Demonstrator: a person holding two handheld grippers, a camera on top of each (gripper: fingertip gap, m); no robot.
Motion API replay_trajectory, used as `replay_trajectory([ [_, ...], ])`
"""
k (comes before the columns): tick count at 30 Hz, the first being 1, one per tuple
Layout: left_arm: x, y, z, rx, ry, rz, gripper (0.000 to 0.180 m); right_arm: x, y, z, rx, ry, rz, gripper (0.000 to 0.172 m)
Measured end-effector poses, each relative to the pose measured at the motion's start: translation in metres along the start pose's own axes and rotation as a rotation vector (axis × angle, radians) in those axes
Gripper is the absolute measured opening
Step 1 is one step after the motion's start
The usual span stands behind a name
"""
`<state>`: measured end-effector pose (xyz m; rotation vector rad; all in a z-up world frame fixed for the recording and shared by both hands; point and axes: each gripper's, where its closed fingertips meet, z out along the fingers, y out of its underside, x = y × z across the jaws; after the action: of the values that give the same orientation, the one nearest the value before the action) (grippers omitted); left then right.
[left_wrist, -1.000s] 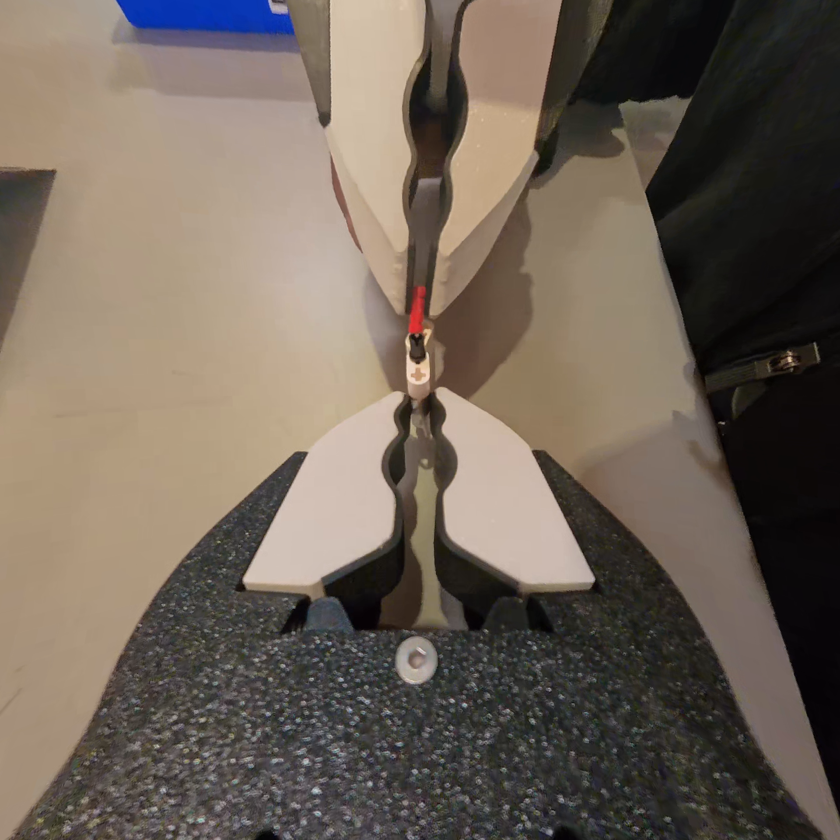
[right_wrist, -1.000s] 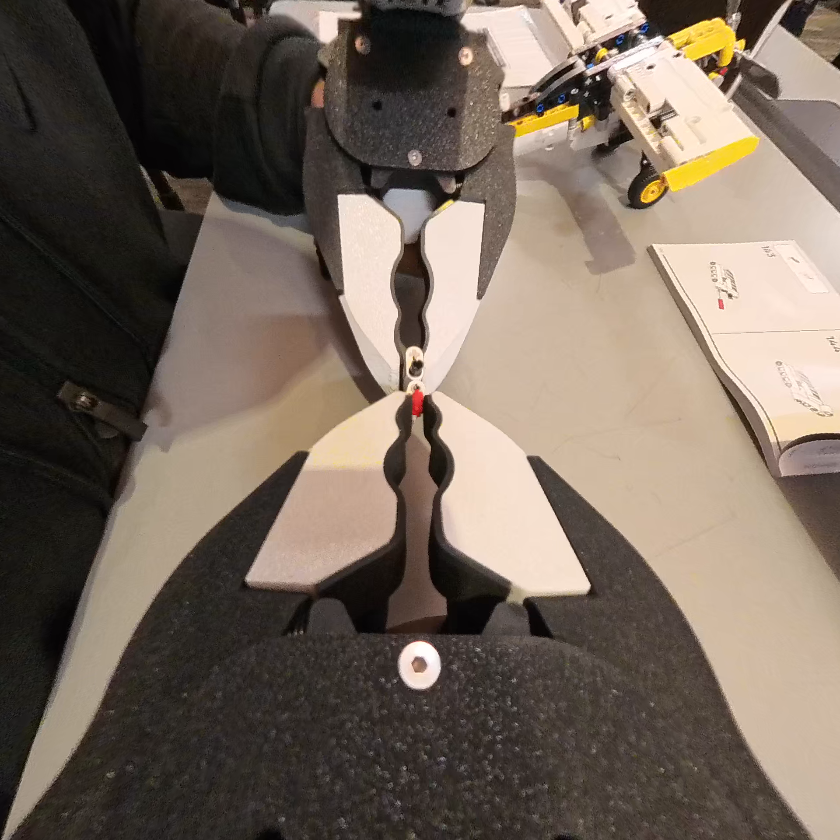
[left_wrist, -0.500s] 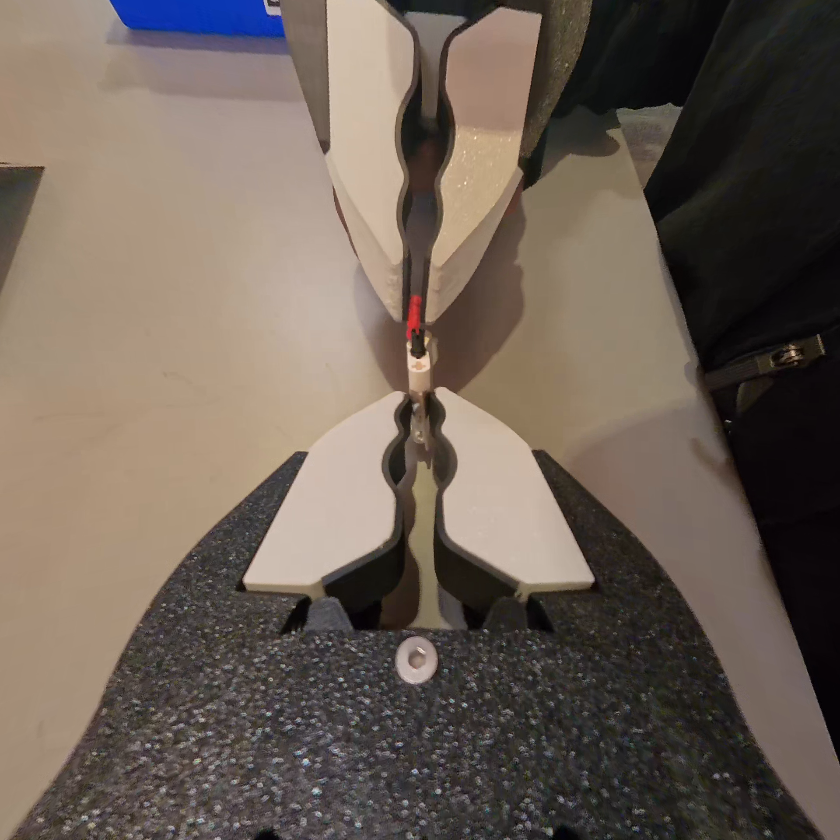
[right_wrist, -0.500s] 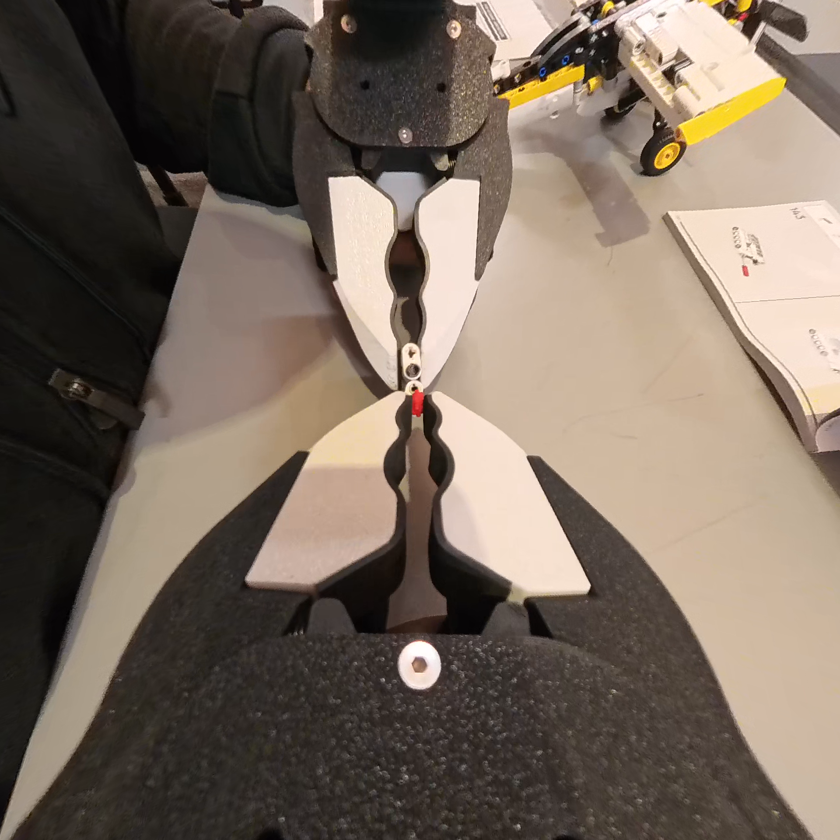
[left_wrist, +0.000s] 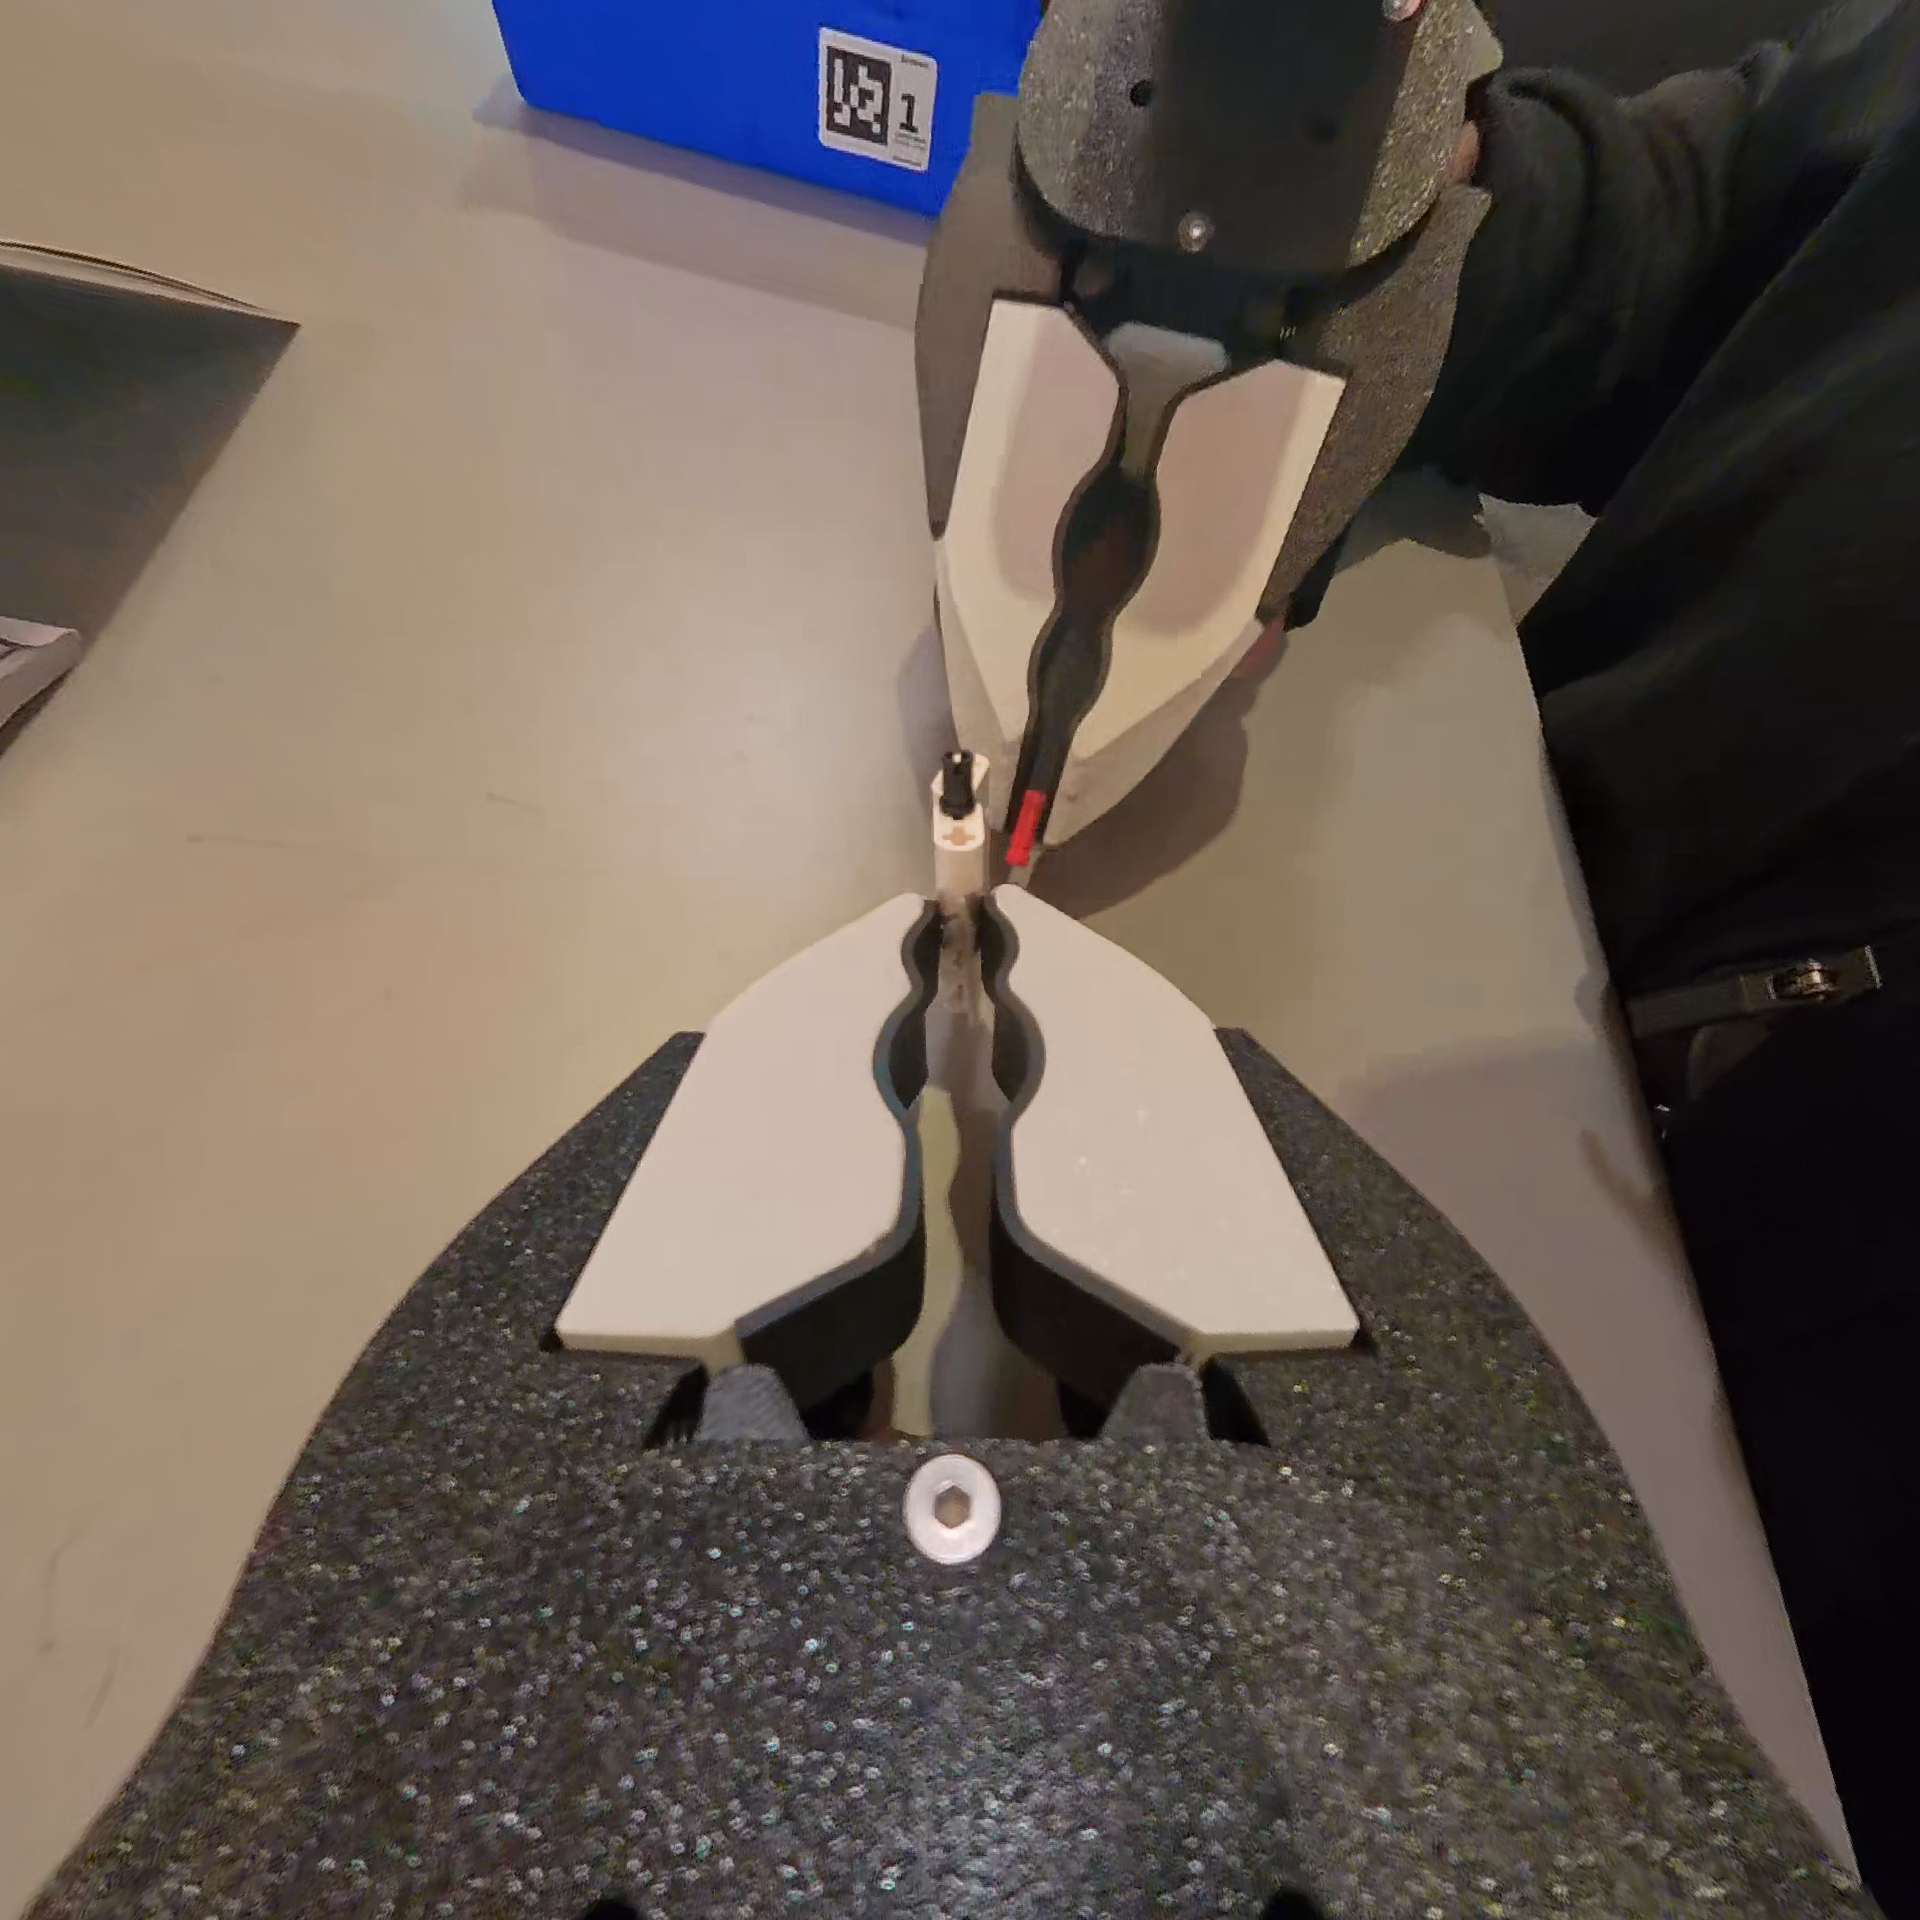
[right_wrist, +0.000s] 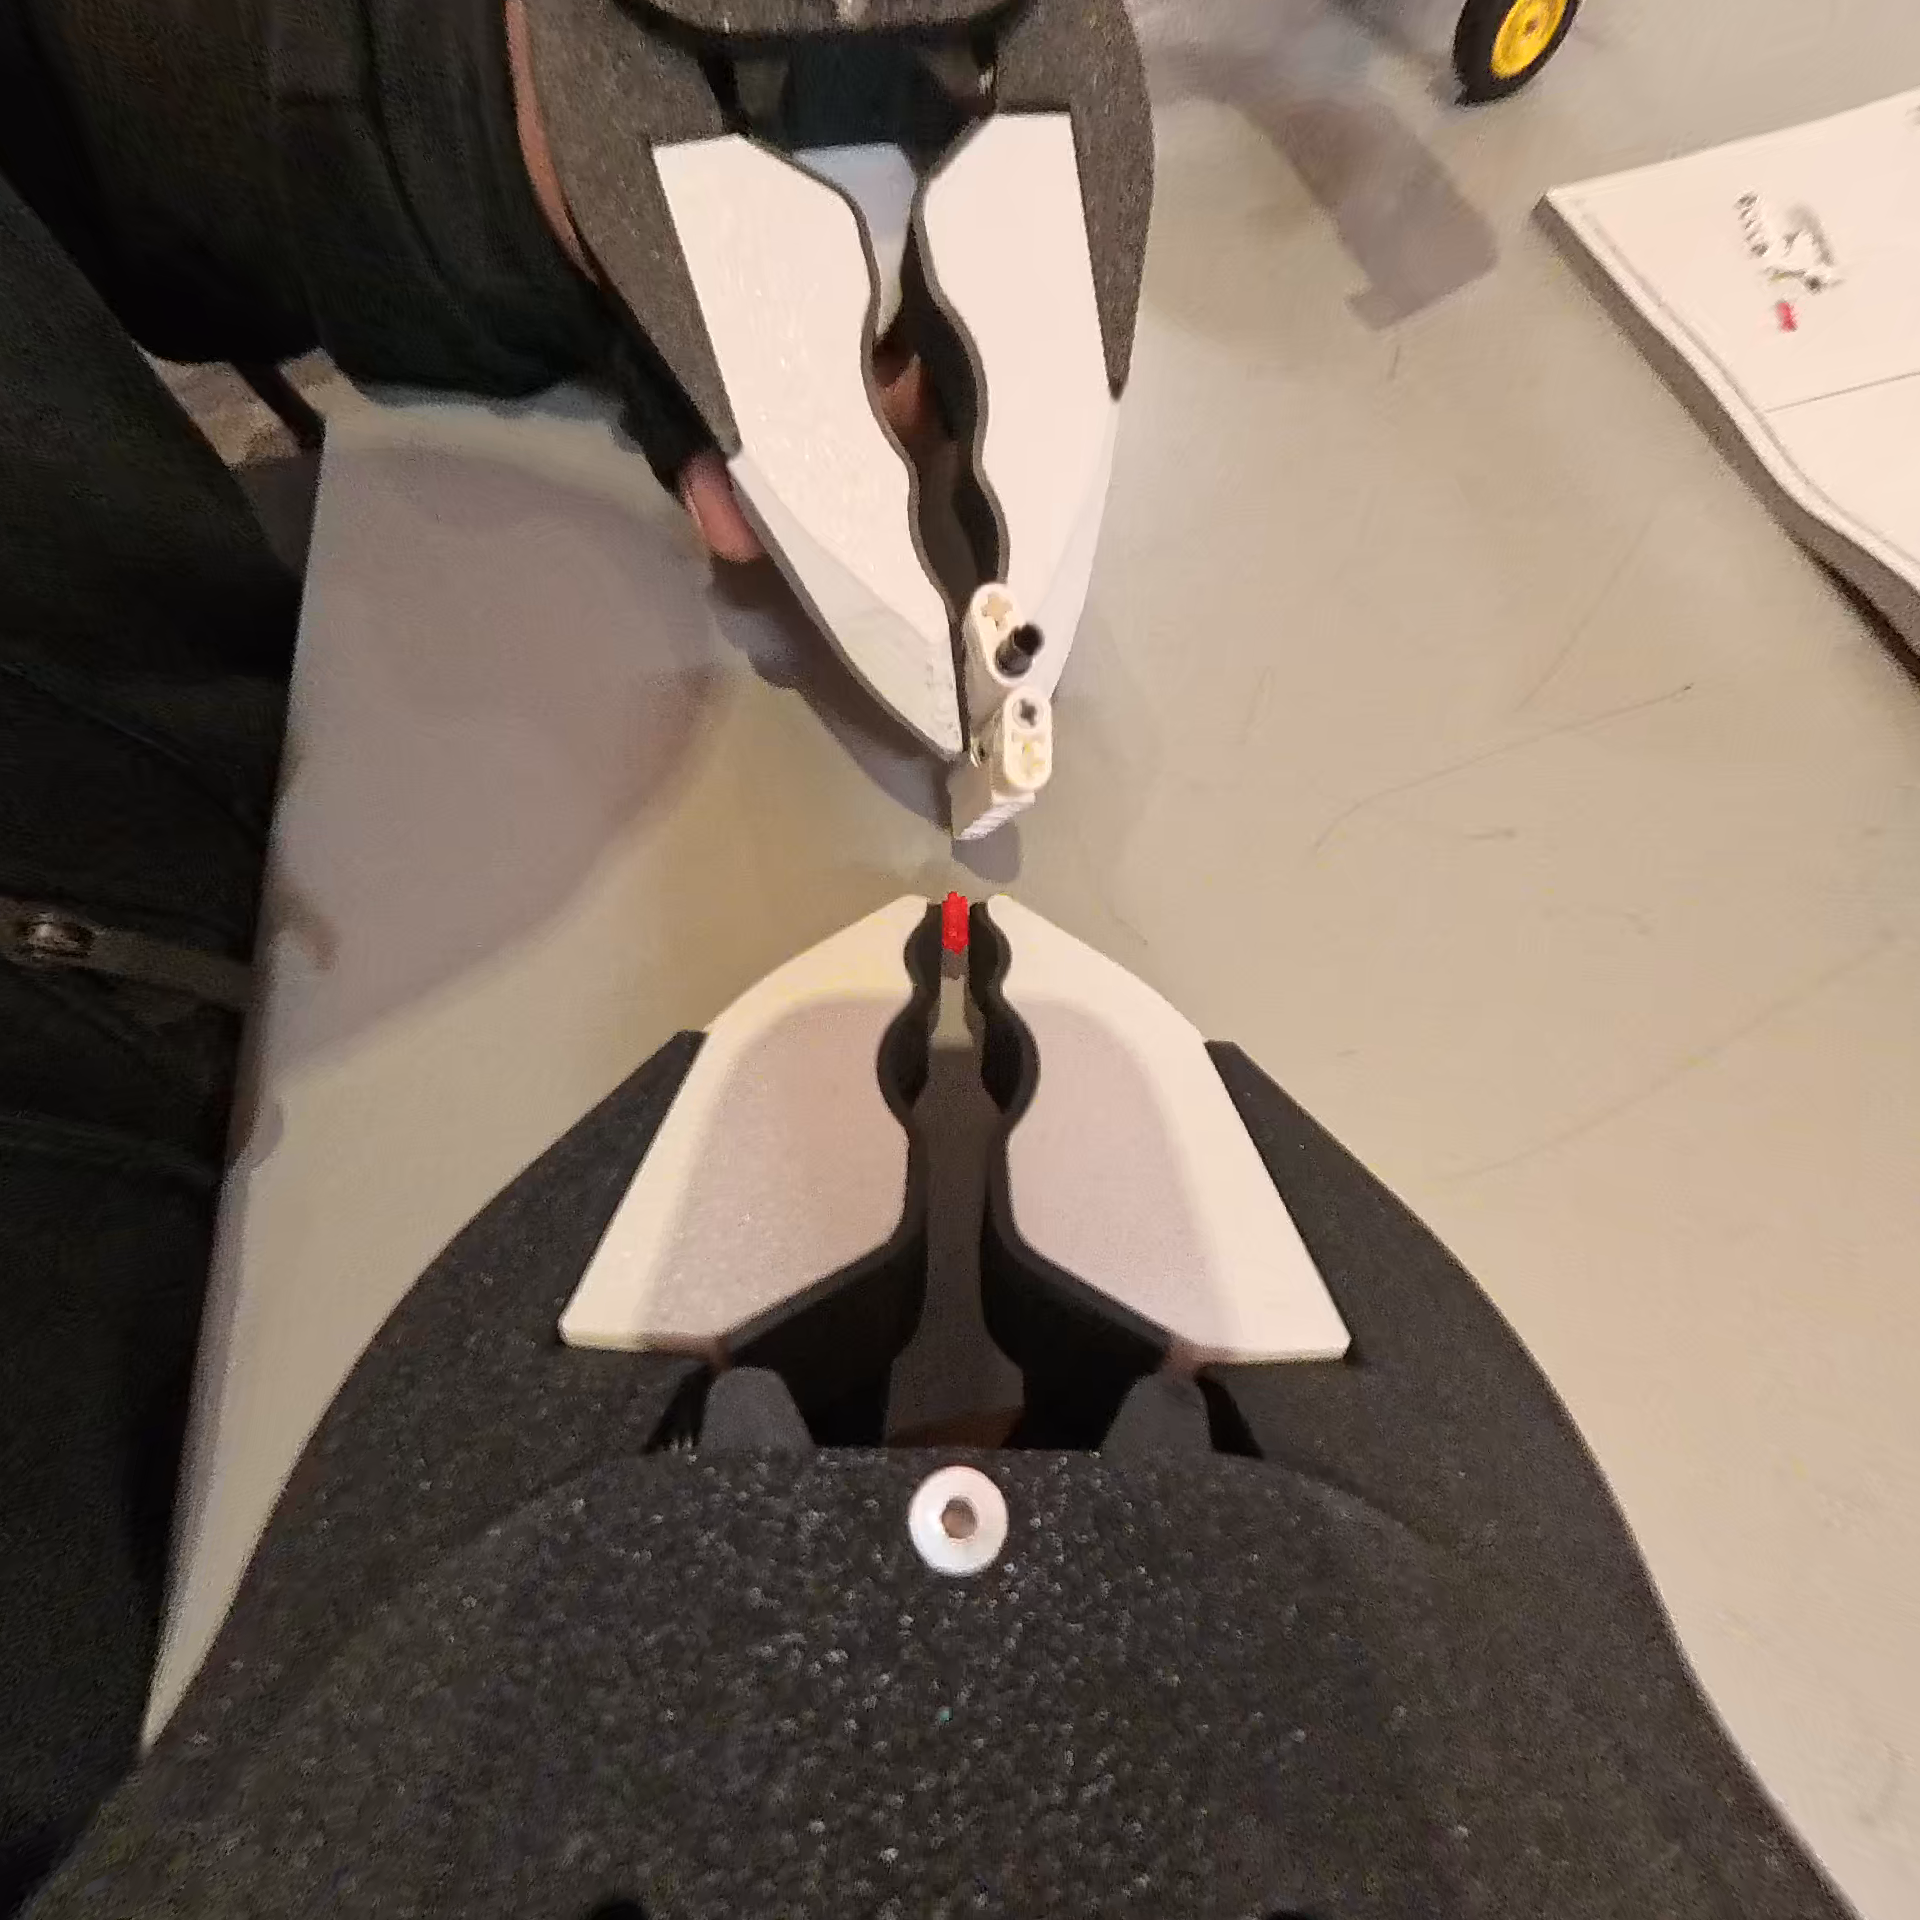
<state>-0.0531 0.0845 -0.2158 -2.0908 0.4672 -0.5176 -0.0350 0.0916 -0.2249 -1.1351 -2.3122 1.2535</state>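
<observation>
Right now your left gripper (left_wrist: 957, 906) has its jaws clamped on a small white piece (left_wrist: 956, 837) with a black pin (left_wrist: 952, 777), above the tabletop (left_wrist: 520, 623). Your right gripper (right_wrist: 955, 906) pinches a tiny red pin (right_wrist: 954, 923), just beside the white piece but not touching. Next you would need to line the two up very carefully.

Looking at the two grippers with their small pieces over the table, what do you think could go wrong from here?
1. The right gripper pinches the tiny red pin only at its fingertips; a nudge might flick it out.
2. The white connector juts far beyond the left gripper, so sideways pressure could twist it.
3. Both pieces hang above the table near its edge, so a dropped one may roll off.
</observation>
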Motion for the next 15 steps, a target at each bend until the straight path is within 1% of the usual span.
replay_trajectory([
  [6,0.001,0.006,0.004,-0.05,-0.008,0.007,0.007,0.001,0.009,0.007,-0.08,-0.008,0.025,0.005],
  [10,0.003,0.007,0.005,-0.061,-0.003,0.023,0.007,-0.001,0.016,0.011,-0.143,0.004,-0.012,0.005],
  [15,0.005,0.008,0.005,-0.067,0.011,0.019,0.007,-0.001,0.017,0.012,-0.152,0.008,-0.022,0.004],
])
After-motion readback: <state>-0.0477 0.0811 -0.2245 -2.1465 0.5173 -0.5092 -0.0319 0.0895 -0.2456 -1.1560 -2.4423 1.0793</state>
